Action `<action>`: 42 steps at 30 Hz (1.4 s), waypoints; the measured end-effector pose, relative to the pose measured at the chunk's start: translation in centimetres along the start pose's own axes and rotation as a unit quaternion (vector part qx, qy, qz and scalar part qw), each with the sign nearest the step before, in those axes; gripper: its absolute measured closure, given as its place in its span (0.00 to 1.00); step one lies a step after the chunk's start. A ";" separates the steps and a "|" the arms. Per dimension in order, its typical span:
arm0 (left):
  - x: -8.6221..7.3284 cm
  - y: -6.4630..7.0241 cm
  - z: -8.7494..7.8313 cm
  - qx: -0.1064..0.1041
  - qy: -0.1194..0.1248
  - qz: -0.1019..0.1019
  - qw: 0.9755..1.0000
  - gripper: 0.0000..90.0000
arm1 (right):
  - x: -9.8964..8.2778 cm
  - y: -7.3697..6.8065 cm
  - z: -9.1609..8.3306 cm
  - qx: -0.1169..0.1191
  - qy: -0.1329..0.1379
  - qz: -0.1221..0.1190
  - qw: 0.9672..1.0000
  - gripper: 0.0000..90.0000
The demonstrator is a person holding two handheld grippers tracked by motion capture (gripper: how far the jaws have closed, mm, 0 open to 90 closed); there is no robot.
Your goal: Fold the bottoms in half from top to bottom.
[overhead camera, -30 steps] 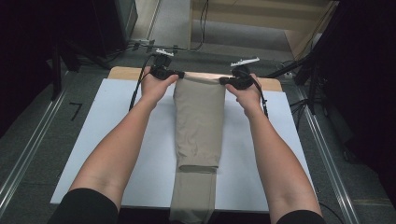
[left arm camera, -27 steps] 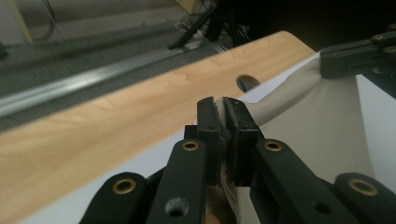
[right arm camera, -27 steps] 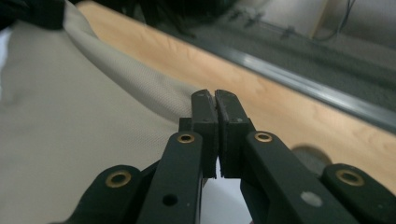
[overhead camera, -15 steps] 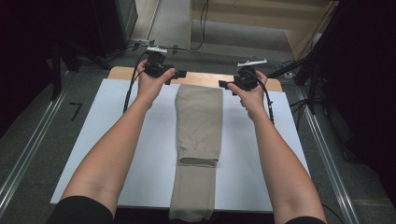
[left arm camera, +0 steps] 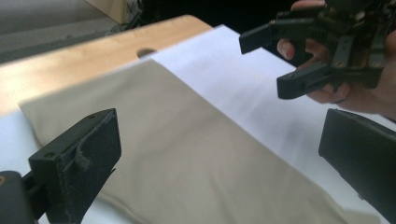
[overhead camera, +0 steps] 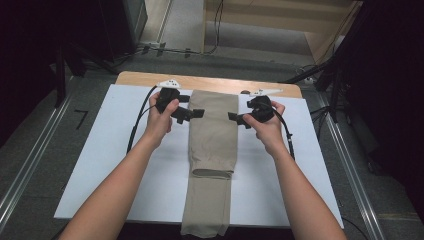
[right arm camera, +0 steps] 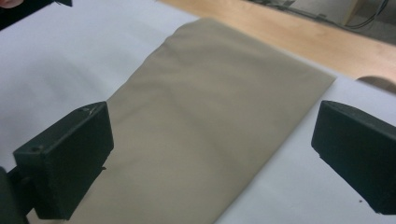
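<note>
Near edge: my two forearms enter from the bottom of the high view, one on each side of the folded trousers (overhead camera: 212, 150). The trousers lie lengthwise down the middle of the white sheet (overhead camera: 100, 165), which covers most of the wooden table (overhead camera: 145, 78). Their near end hangs over the front edge of the sheet. A second layer of beige cloth lies doubled over the far half, and its loose hem shows as a cross-line near the middle of the sheet.

Middle: the left gripper (overhead camera: 192, 114) and the right gripper (overhead camera: 236, 119) hang at either long edge of the doubled part, tips pointing inward at each other across the cloth. Both tongs are released. Their jaws have just been opening and now stand wide apart with nothing pinched between them. In the left gripper view the cloth (left arm camera: 187, 154) lies flat below the spread jaws, and the right gripper (left arm camera: 299, 60) shows across it. The right gripper view gives the same cloth (right arm camera: 210, 121) from the other side, smooth and untouched.

Far edge: the fold of the trousers sits near the bare wood strip beyond the sheet.

Step in hand, as I judge it: one lengthwise fold is laid down and let go, and I am placing the hands for the next one. The next move calls for lowering each jaw pair over a side edge at matching points, closing through both layers, and lifting evenly so the fold stays square.
</note>
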State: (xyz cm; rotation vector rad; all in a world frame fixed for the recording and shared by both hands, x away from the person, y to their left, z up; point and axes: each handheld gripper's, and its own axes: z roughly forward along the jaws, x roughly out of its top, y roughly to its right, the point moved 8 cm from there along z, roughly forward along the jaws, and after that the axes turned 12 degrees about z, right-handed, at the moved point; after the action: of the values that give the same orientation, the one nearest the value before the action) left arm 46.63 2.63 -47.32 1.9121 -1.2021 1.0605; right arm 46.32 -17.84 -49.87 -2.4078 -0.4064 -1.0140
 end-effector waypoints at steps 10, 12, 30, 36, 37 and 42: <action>-4.0 4.3 -1.6 -0.012 0.003 -0.010 1.000 0.00 | -6.0 -3.2 -1.5 -0.012 -0.006 -0.014 1.000 0.08; -4.7 5.1 -1.7 -0.010 0.002 -0.010 1.000 0.00 | -7.2 -3.7 -1.8 -0.002 -0.007 -0.005 1.000 0.08; -9.2 11.1 -1.3 -0.006 -0.041 -0.015 0.999 0.43 | -14.3 -6.6 -3.7 -0.009 -0.030 0.037 0.999 0.47; -10.7 11.8 -1.1 -0.004 -0.071 -0.018 0.997 0.54 | -15.6 -6.7 -4.3 -0.010 -0.037 0.059 0.998 0.54; -10.8 11.8 -1.1 -0.001 -0.073 -0.018 0.997 0.55 | -15.7 -6.8 -4.2 -0.008 -0.038 0.060 0.997 0.55; -11.2 12.1 -1.1 0.005 -0.088 -0.007 0.996 0.65 | -16.2 -7.3 -4.1 -0.006 -0.048 0.060 0.997 0.62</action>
State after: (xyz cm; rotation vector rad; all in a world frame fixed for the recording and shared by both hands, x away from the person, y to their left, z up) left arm 32.29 3.50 -55.53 2.0523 -1.2790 0.9080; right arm 29.66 -15.27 -56.90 -2.4661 -0.2851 -0.8543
